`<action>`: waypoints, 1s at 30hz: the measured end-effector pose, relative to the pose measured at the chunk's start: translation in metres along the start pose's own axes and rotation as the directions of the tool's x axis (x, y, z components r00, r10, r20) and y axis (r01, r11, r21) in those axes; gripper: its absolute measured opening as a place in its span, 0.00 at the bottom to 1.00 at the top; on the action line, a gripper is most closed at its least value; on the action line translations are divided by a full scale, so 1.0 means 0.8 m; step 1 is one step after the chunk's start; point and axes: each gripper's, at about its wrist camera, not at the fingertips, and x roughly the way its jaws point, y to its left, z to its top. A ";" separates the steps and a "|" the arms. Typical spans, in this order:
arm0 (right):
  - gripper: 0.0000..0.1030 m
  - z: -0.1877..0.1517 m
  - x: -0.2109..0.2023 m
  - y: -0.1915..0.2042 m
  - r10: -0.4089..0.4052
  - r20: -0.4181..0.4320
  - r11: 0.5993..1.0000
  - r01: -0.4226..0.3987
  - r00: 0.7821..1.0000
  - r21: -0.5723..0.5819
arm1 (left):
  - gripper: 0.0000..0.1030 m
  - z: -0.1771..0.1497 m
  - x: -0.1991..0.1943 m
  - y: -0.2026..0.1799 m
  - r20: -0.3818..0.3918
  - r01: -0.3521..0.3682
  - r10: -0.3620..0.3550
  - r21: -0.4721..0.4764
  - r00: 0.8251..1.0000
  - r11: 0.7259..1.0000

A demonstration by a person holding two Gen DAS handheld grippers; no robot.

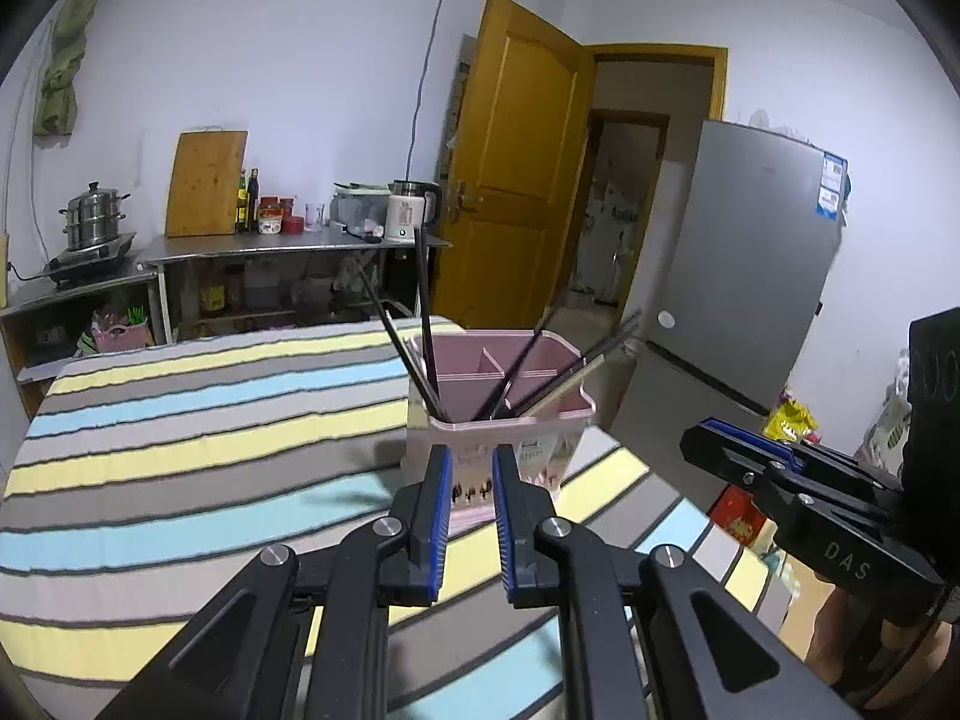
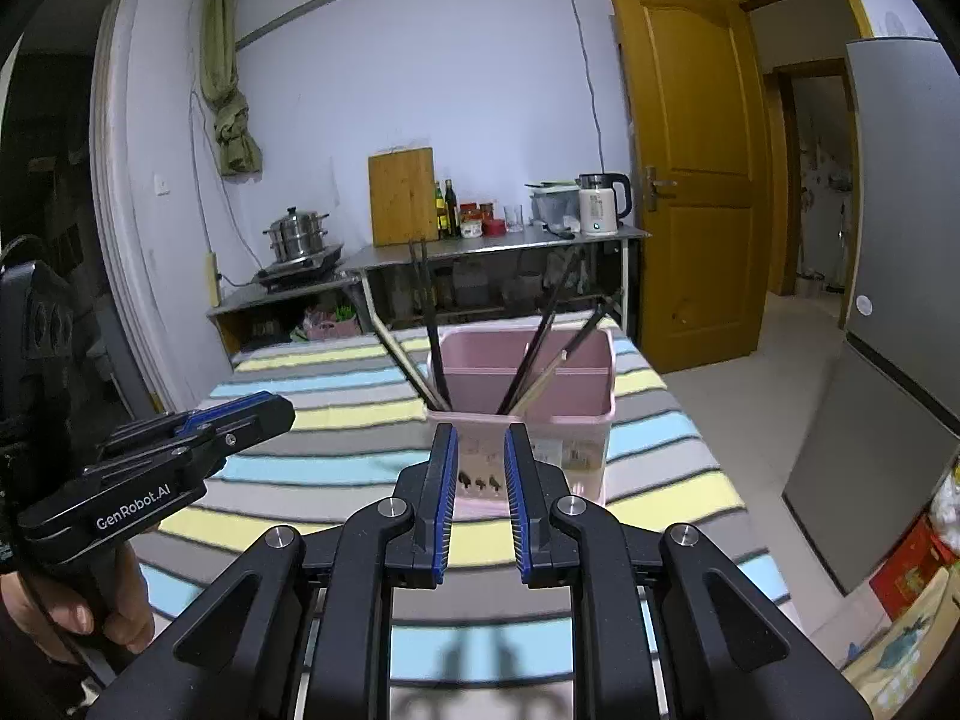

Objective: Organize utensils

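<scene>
Pale walls (image 2: pixel 480 60) enclosed the room; a yellow wooden door (image 2: pixel 696 180) stood open beside a grey fridge (image 1: pixel 750 252) and a steel counter (image 2: pixel 498 246).

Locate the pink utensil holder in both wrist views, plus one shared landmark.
Left wrist: pink holder centre frame, just past the claw tips, near the striped table's right edge.
Right wrist: holder centre, slightly right, also just beyond the claw tips.
Shared landmark: white kettle on the steel counter behind.

Pink divided holder (image 1: pixel 498 450) on striped cloth — dark chopsticks (image 1: pixel 427 324) leaning inside.
</scene>
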 end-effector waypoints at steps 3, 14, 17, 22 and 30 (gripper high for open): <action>0.16 -0.016 0.002 0.003 0.005 -0.019 1.000 -0.005 1.000 -0.001 | 0.12 -0.018 0.002 -0.002 -0.013 0.009 -0.009 0.005 1.000 1.000; 0.16 -0.050 -0.006 0.001 -0.040 -0.037 0.999 0.040 0.998 -0.011 | 0.12 -0.065 0.001 -0.001 -0.048 -0.011 0.011 0.013 0.999 1.000; 0.17 -0.054 -0.008 0.002 -0.046 -0.043 0.999 0.046 0.998 -0.010 | 0.12 -0.073 0.001 0.002 -0.057 -0.019 0.019 0.012 0.998 1.000; 0.17 -0.057 -0.010 0.006 -0.046 -0.047 0.999 0.046 0.998 -0.015 | 0.12 -0.078 0.002 0.005 -0.066 -0.037 0.038 0.010 0.997 0.999; 0.17 -0.059 -0.014 0.010 -0.045 -0.047 0.999 0.044 0.998 -0.019 | 0.12 -0.077 -0.002 0.006 -0.062 -0.043 0.043 0.005 0.997 0.999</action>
